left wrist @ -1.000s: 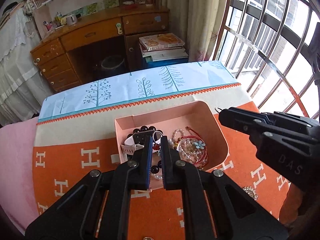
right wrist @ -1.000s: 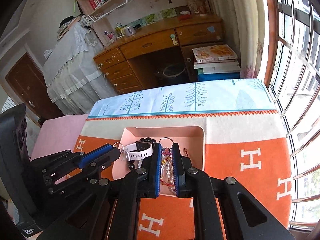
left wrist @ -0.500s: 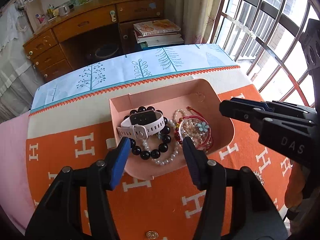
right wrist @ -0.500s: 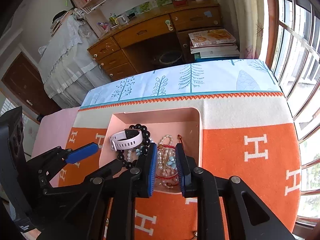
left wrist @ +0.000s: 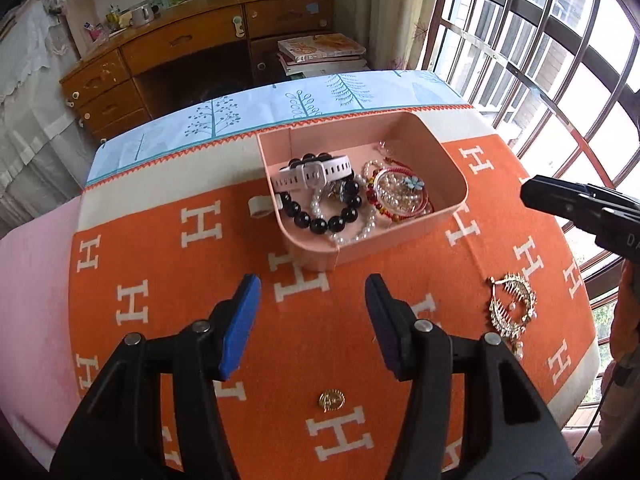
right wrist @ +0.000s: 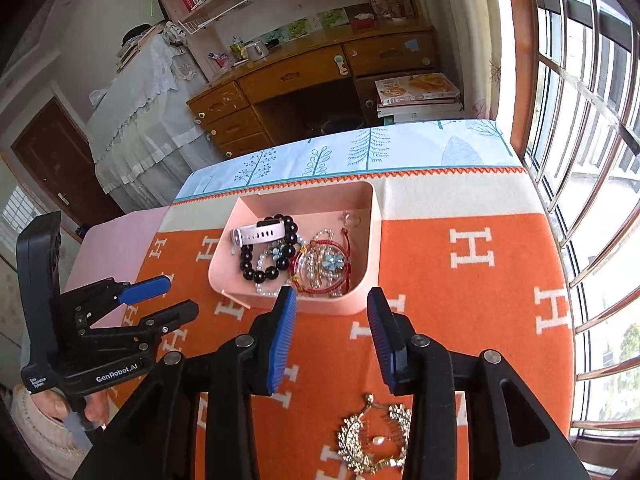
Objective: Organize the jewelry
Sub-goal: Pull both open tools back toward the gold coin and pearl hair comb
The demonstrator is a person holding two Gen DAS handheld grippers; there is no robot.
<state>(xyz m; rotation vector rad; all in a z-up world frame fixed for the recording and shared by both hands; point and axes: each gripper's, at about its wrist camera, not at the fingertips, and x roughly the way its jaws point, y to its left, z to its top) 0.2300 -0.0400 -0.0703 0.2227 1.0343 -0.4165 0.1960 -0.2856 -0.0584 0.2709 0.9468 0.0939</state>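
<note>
A pink tray (left wrist: 456,204) (right wrist: 374,240) on the orange cloth holds a white watch (left wrist: 316,172) (right wrist: 260,234), a black bead bracelet (left wrist: 320,222) (right wrist: 260,270), pearl strands and red cord bracelets (left wrist: 400,196) (right wrist: 324,268). My left gripper (left wrist: 312,316) (right wrist: 160,296) is open and empty, hovering in front of the tray. My right gripper (right wrist: 332,336) is open and empty, just short of the tray's near wall; only its tip (left wrist: 560,196) shows in the left wrist view. A gold ornate earring (left wrist: 512,308) (right wrist: 374,438) and a small gold ring-like piece (left wrist: 331,400) lie loose on the cloth.
The table carries an orange H-pattern cloth (left wrist: 160,280) over a blue tree-print one (right wrist: 360,152). A small white loop (left wrist: 260,206) lies left of the tray. A barred window (right wrist: 592,160) is on the right, a wooden desk (right wrist: 312,76) stands behind the table.
Both grippers have opened and drawn back from the tray towards me. The watch and bracelets now lie free in the tray. The loose earring has come into view.
</note>
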